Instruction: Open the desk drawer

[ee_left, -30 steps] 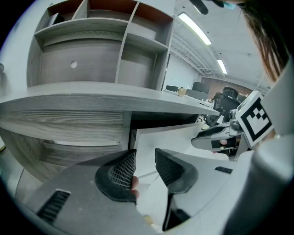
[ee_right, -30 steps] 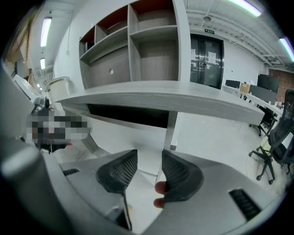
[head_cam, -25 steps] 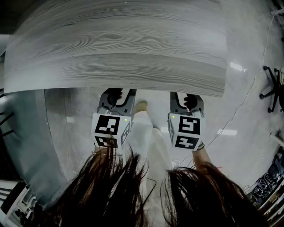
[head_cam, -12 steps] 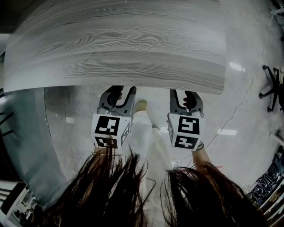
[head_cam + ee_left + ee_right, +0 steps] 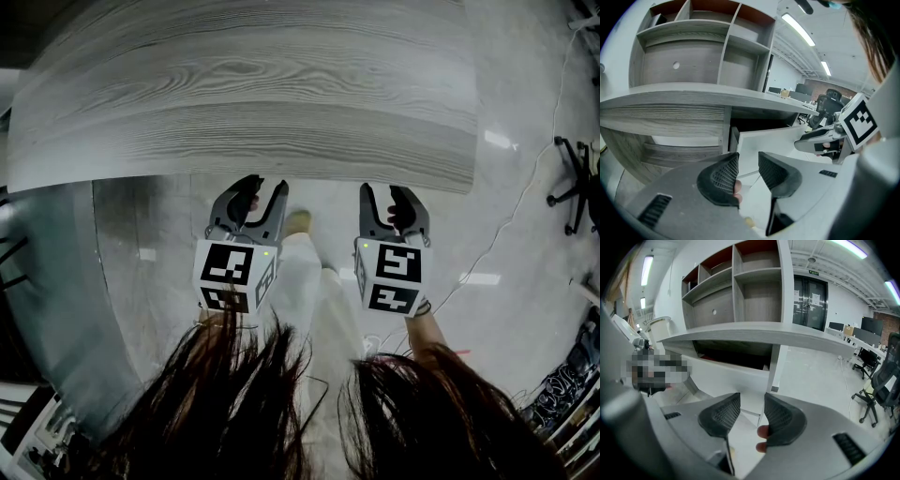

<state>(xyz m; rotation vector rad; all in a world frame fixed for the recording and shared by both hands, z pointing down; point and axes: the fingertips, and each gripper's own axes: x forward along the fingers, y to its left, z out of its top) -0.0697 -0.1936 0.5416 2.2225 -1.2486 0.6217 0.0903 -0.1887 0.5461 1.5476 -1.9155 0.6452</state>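
Both tongs (image 5: 266,185) (image 5: 385,189) agape before drawer (image 5: 773,140)

left gripper (image 5: 248,197) jaws apart, right gripper (image 5: 394,204) likewise

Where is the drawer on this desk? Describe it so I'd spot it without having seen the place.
Start at the big grey wood-grain desk top beneath the open shelves. Right under that top, beside the upright post, sits the drawer. It is the only smooth white panel there, with a dark gap above it, while the desk around it is grey wood grain.
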